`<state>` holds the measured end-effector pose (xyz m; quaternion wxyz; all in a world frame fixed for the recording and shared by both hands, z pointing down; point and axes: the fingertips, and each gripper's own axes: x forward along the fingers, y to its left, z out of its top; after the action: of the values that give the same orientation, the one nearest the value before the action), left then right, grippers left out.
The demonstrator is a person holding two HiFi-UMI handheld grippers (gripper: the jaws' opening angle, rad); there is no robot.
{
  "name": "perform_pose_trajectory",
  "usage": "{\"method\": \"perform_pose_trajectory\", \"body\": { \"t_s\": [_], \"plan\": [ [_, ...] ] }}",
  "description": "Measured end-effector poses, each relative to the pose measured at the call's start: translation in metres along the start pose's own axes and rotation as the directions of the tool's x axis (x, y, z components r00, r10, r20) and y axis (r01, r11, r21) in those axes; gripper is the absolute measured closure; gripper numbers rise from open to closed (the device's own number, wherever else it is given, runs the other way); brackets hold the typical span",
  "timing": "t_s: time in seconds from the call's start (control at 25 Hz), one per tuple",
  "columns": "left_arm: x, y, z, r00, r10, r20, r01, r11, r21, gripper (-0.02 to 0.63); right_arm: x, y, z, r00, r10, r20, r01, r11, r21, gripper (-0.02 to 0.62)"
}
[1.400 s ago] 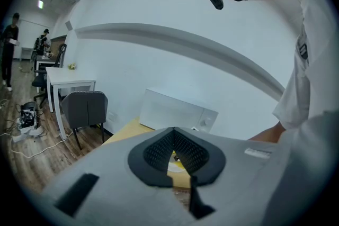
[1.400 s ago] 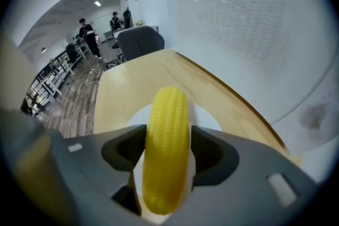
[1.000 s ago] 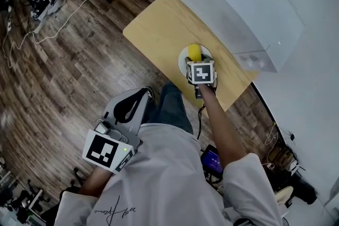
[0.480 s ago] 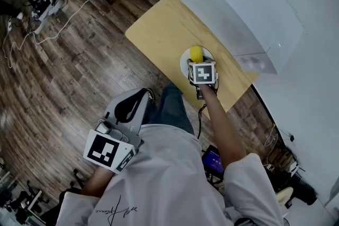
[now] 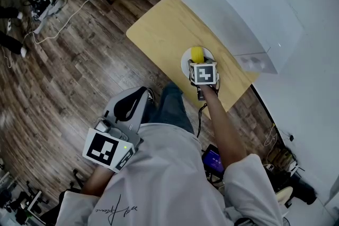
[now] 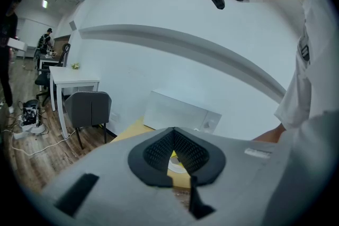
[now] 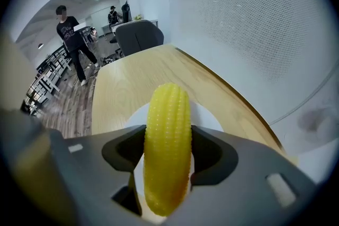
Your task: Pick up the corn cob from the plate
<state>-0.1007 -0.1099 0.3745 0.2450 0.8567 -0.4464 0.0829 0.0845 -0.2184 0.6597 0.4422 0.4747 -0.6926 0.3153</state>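
Right gripper [image 7: 168, 152] had its jaws closed onto the corn cob [image 7: 168, 137], with both pads pressed on the cob's sides around mid-length. The cob ran lengthwise away from the gripper, its far end sticking out past the jaws. Plate [image 7: 211, 116] sat directly beneath and just beyond the jaws, and the table [image 7: 127, 82] stretched ahead of them. I couldn't tell whether the cob had cleared the plate or was resting on it.

Step in hand looked like grasp-then-lift. To do it well: keep the squeeze even, because a round, ribbed cob could roll or pivot between flat pads. Raise it straight up so the plate doesn't get dragged. The grip looked roughly centred, so tipping seemed unlikely.

Left gripper [image 6: 175, 155] had its jaws together with nothing in them, and was held back at the person's side, well apart from the table.

View differences: the right gripper view showed pad contact on the cob, a grey chair [image 7: 136, 34] and people standing far beyond the table. The head view hid the jaws under the right gripper's [image 5: 202, 67] marker cube and showed only the cob's [image 5: 196, 53] far end on the plate [image 5: 185, 61]. It also showed the table [image 5: 159, 34] edge, a big white box [image 5: 243, 8] to the gripper's right, and the left gripper [image 5: 126, 109] low by the leg. The left gripper view caught a sliver of plate through its own jaws.
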Motion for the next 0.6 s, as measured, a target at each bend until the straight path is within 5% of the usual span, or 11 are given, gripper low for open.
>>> {"method": "perform_pose_trajectory", "body": {
  "t_s": [0.6],
  "plan": [
    [-0.004,-0.004,0.003,1.0,-0.015,0.014,0.015,1.0,0.004,0.614,-0.018,-0.002,-0.003,1.0,-0.003,0.014,0.003,1.0,0.011,0.327]
  ]
}}
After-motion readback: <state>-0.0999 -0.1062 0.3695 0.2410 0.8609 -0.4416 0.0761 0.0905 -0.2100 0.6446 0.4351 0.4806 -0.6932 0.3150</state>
